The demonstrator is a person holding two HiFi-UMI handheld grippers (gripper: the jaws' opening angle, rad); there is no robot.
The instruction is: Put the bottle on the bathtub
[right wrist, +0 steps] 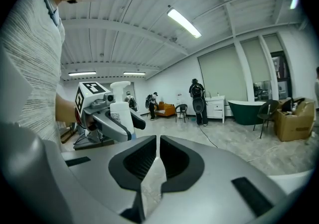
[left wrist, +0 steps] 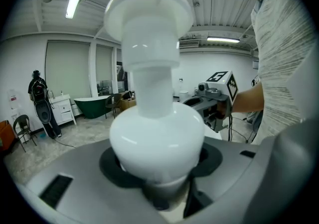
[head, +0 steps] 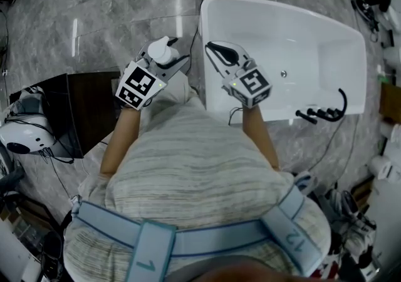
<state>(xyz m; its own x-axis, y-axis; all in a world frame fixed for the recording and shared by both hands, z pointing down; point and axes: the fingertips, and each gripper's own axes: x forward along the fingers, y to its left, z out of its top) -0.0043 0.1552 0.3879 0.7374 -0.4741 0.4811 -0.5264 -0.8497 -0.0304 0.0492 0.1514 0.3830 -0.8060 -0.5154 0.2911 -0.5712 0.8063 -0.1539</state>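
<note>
1. Nearest the head camera, a striped grey shirt (head: 200, 168) is seen, crossed by pale blue straps (head: 188, 240).
2. The left gripper (head: 168, 62) is held forward of the shirt. Its fingers are closed round the body of the white pump bottle (head: 164, 50), below the rounded shoulder. The bottle is carried upright, with the pump head at the top.
3. The bottle is held in the air over the grey marble floor (head: 94, 17). It is just left of the white bathtub (head: 301, 30) and apart from its rim, so it is not yet set down on the tub.
4. The right gripper (head: 218, 50) is held alongside, over the near left corner of the tub. Its fingers are brought together with only a thin slit left between the pads, and nothing is gripped by them.
5. On the tub's near edge, further right, what appears to be a black tap set (head: 322, 111) with a curved hose is mounted; the detail is too small to be sure.
6. Far off in the right gripper view, a dark green bathtub (right wrist: 251, 107), a white cabinet (right wrist: 215, 106), a black chair (right wrist: 182, 112) and standing people (right wrist: 197, 93) are seen. Strip lights (right wrist: 184, 23) are mounted on the ceiling above them.
</note>
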